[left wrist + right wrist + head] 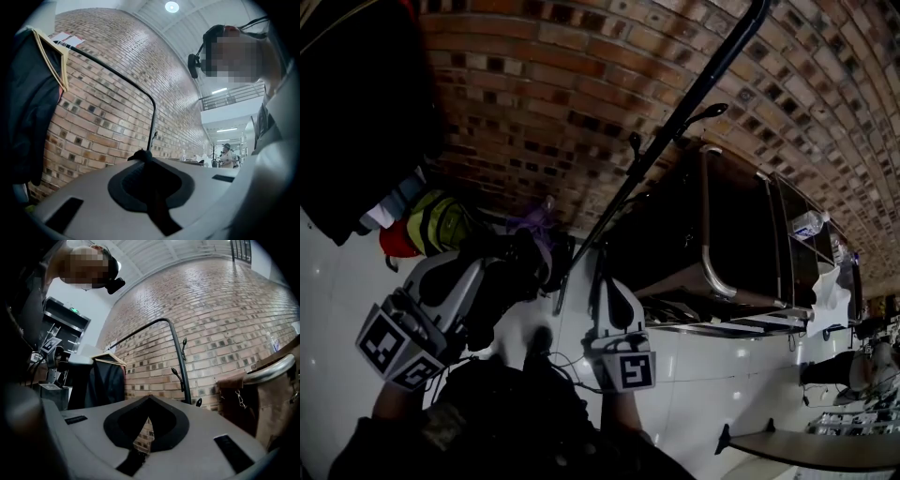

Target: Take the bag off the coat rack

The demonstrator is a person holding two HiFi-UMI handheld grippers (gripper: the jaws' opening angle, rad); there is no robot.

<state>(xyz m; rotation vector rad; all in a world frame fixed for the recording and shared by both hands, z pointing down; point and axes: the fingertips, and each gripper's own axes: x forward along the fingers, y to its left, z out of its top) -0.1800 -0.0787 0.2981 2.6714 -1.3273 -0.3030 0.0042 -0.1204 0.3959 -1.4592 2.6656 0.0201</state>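
Brown leather-look bag with a silver metal handle [274, 380] sits right of the black bent-tube coat rack [180, 366], untouched. My right claw [149, 398] is together and empty, so I'd open it, take the handle and lift straight off. My left claw [142, 157] is clamped on a black scrap [140, 154] I can't identify. Only the head view shows the whole bag.

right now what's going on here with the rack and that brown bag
A person holds a claw in each hand in front of the black coat rack by the brick wall. The brown bag is to the right of the rack's pole, and it isn't in either claw. The right claw is closed and empty. The left claw looks closed too, with something dark at its tips that can't be identified.
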